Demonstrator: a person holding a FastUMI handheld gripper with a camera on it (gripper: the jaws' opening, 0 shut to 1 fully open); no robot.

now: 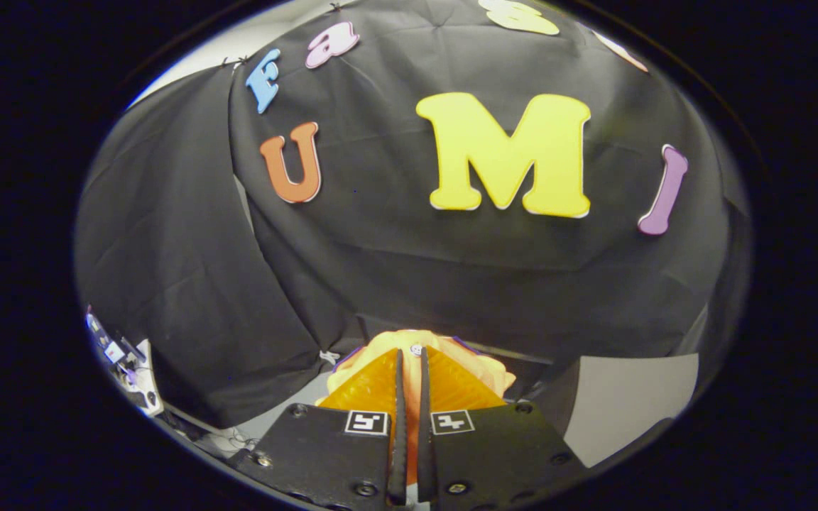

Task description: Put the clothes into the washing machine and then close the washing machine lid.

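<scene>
Black cloth wall (409,270) ahead; small cluttered devices (125,362) low beside its leftmost drape.

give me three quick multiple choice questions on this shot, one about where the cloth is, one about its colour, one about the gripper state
1. Where is the garment?
A. between the gripper's fingers
B. lying far beyond the fingers
C. hanging on the booth wall

2. What colour is the garment mainly?
A. blue
B. orange-yellow
C. white

3. How does the gripper stand?
A. wide open with nothing in it
B. closed down on the garment
C. open around a bottle

Answers:
1 A, the cloth shows in the narrow gap between the two fingers and bunches at their tips.
2 B, the fabric showing around the tips is orange-yellow, with a thin darker edge.
3 B, the fingers are nearly together with the cloth pinched between them, held up in front of the black booth wall.
</scene>
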